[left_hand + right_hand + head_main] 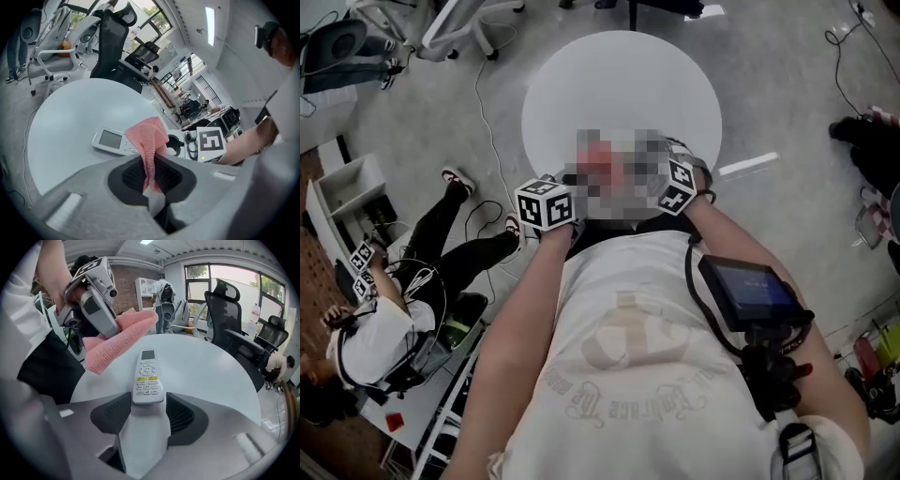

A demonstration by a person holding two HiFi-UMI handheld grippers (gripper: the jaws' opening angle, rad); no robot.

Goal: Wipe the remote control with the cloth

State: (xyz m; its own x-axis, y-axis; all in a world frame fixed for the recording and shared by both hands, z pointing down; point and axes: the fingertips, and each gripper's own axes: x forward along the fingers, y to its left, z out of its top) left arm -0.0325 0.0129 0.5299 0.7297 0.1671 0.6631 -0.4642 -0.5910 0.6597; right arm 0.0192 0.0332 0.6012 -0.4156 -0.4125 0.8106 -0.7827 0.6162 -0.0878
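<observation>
One slim white plastic remote control lies flat and face up near the edge of the single round white table, screen end away from the person, so its buttons are open to wiping. The right gripper has its jaws apart, one on each side of the remote's button end with a gap at each pad. It grips nothing, and seems placed there to steady the remote if it slides. The left gripper is clamped on a fold of the one pink knitted cloth, leaving a loose bunch ahead of the jaws as a wiping pad. That bunch hangs just beside the remote's screen end, apparently not yet on it. Wiping looks about to begin.
</observation>
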